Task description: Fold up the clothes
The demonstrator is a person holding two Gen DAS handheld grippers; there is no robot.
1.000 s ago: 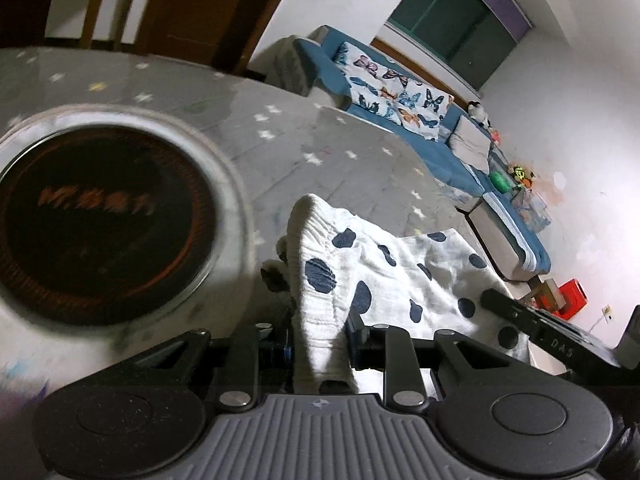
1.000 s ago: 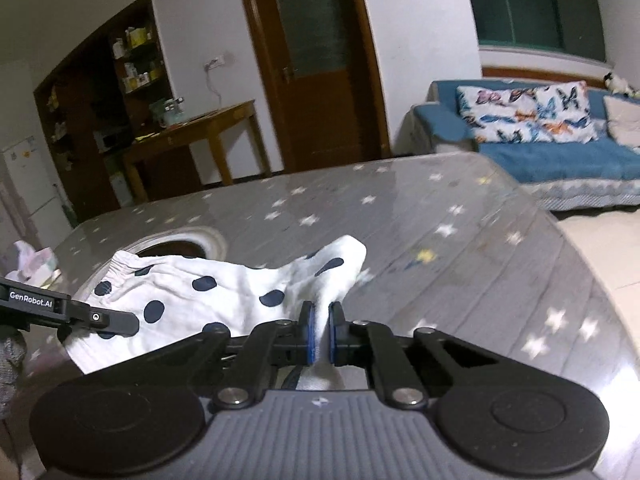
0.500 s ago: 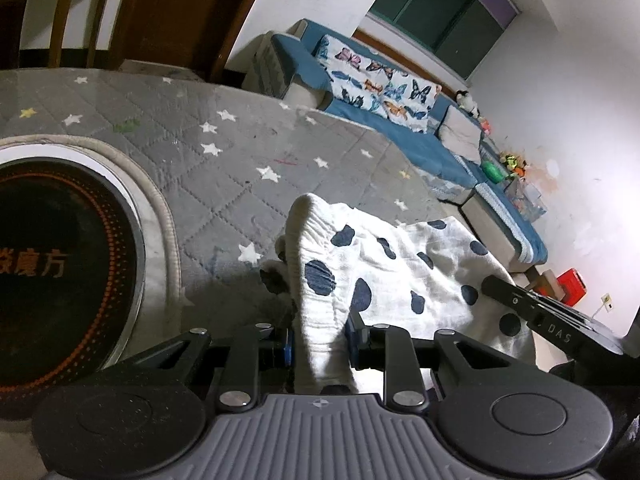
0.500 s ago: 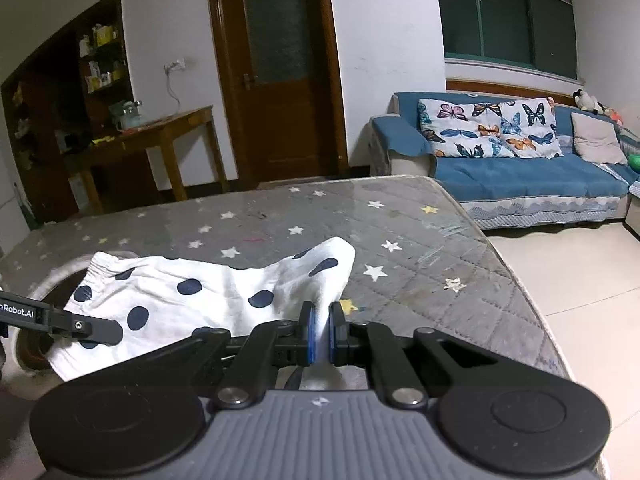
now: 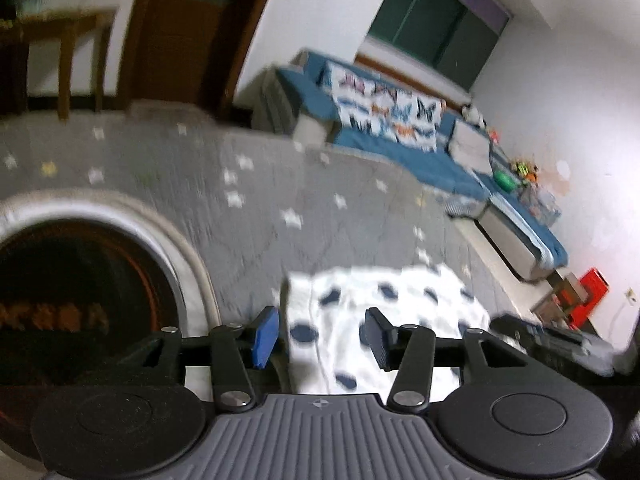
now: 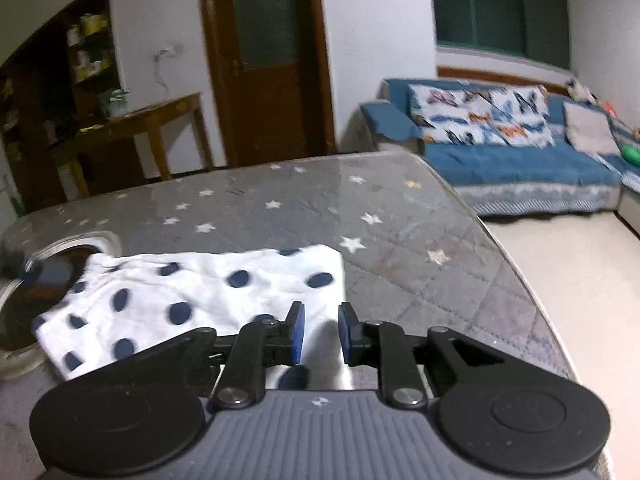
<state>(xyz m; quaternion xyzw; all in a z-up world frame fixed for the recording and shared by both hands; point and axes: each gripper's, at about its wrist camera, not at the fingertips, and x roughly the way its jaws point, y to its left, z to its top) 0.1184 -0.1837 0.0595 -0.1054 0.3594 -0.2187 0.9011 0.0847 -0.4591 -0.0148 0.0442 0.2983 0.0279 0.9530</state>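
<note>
A white garment with dark blue dots (image 6: 192,292) lies flat on the grey star-patterned table (image 6: 304,208). It also shows in the left wrist view (image 5: 384,304). My left gripper (image 5: 322,334) is open, its jaws wide apart above the garment's near left part. My right gripper (image 6: 320,334) is open with a narrower gap, over the garment's near right edge. Neither holds cloth. The left wrist view is blurred.
A round black inset with a pale rim (image 5: 80,280) sits in the table left of the garment; it also shows in the right wrist view (image 6: 24,300). The table's right edge (image 6: 532,304) drops to the floor. A blue sofa (image 6: 520,160) stands beyond.
Both grippers have opened and let go of the garment, which now lies flat on the table. The left view has shifted and blurred.
</note>
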